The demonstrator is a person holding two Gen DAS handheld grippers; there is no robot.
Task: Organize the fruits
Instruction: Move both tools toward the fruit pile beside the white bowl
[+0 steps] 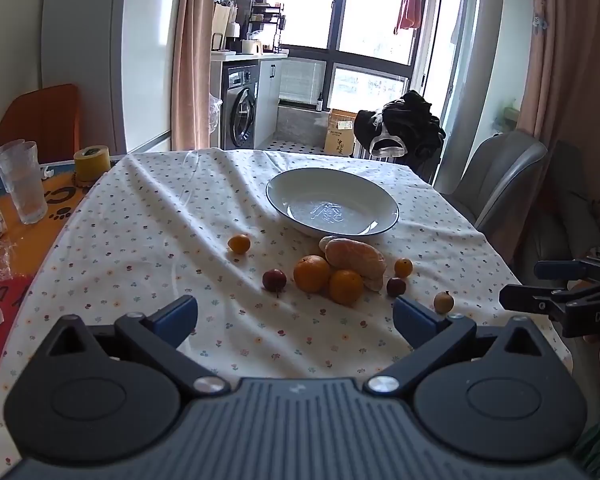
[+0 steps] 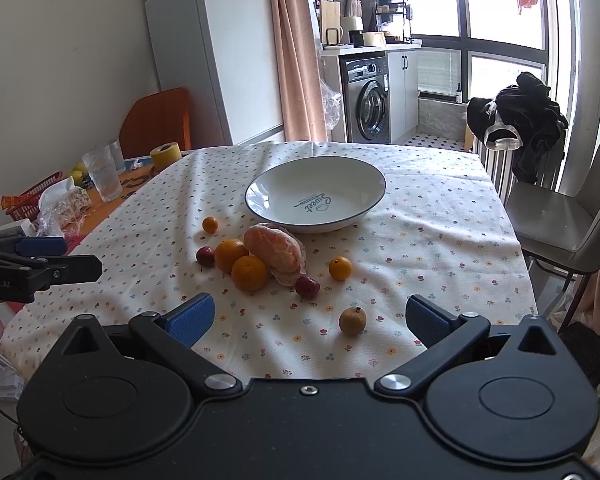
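A white bowl [image 1: 332,208] [image 2: 315,194] with a dark rim stands empty on the flowered tablecloth. In front of it lie a peeled citrus [image 1: 354,260] [image 2: 276,254], two oranges [image 1: 312,273] [image 2: 250,272], small kumquats [image 1: 239,243] [image 2: 340,268], two dark red fruits [image 1: 274,280] [image 2: 307,287] and a brown longan [image 1: 443,302] [image 2: 352,321]. My left gripper [image 1: 296,316] hovers open short of the fruit pile. Just before the longan, my right gripper [image 2: 310,318] is open too, holding nothing. Each gripper shows at the edge of the other's view.
Clear glasses [image 1: 22,182] [image 2: 102,174], a yellow tape roll [image 1: 92,162] and plastic wrappers [image 2: 66,204] crowd the table's left end. A grey chair [image 1: 496,180] [image 2: 564,220] stands at the right edge. Dark clothes [image 2: 520,120] hang beyond the far edge.
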